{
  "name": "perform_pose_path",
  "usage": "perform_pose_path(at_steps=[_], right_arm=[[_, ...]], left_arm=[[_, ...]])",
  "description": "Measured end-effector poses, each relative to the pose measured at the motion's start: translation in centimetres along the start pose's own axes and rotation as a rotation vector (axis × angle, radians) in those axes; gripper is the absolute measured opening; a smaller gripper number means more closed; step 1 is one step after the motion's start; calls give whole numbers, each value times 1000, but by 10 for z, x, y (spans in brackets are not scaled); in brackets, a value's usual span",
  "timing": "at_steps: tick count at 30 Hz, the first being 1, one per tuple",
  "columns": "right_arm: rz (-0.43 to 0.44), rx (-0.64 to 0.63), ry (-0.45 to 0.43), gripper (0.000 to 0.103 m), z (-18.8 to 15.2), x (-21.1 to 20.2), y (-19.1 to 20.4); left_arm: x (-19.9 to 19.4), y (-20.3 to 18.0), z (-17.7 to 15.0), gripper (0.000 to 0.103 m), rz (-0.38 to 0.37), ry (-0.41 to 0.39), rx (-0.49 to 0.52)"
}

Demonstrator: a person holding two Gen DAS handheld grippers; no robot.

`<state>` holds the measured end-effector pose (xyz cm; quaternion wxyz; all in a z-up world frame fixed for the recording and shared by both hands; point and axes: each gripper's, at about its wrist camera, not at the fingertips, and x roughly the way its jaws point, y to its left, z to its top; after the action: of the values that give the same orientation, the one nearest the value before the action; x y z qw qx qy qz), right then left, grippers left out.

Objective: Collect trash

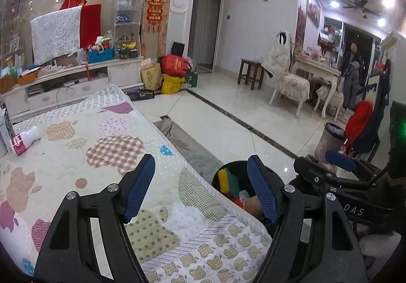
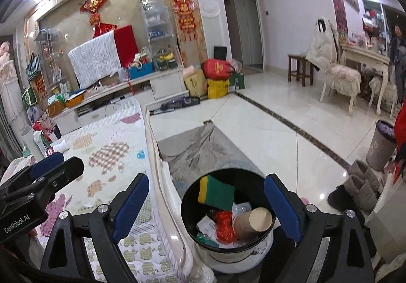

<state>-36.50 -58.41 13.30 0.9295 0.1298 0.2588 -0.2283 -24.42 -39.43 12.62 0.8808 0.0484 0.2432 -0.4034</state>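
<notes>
A black trash bin [image 2: 187, 207] stands on the floor beside the quilt-covered table [image 1: 101, 156]. It holds a green and yellow sponge [image 2: 215, 193], a brown paper cup [image 2: 253, 222], red wrapping [image 2: 223, 227] and paper scraps. My right gripper [image 2: 205, 207] is open and empty just above the bin. My left gripper [image 1: 200, 186] is open and empty above the table's near corner; the bin [image 1: 215, 179] shows past the edge. A white and pink bottle [image 1: 24, 141] lies on the table at the far left.
A grey rug [image 2: 203, 151] lies on the tiled floor past the bin. A second bin [image 2: 380, 146] and grey boots [image 2: 360, 181] stand at the right. A TV cabinet [image 1: 76, 80] with clutter and bags [image 1: 172, 72] is at the back. Chairs and a desk [image 1: 314, 67] stand at the far right.
</notes>
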Motion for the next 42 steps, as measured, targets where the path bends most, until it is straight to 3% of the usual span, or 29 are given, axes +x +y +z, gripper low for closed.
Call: perform_pose_path(at_steps=[12, 23, 42], right_arm=[[-36, -33, -76, 91, 3, -21, 12], [-69, -38, -136, 91, 8, -34, 14], [-70, -62, -139, 92, 11, -36, 21]], left_arm=[[-22, -2, 3, 75, 55, -61, 37], [-21, 1, 4, 75, 50, -68, 23], [-21, 6, 2, 75, 81, -58, 5]])
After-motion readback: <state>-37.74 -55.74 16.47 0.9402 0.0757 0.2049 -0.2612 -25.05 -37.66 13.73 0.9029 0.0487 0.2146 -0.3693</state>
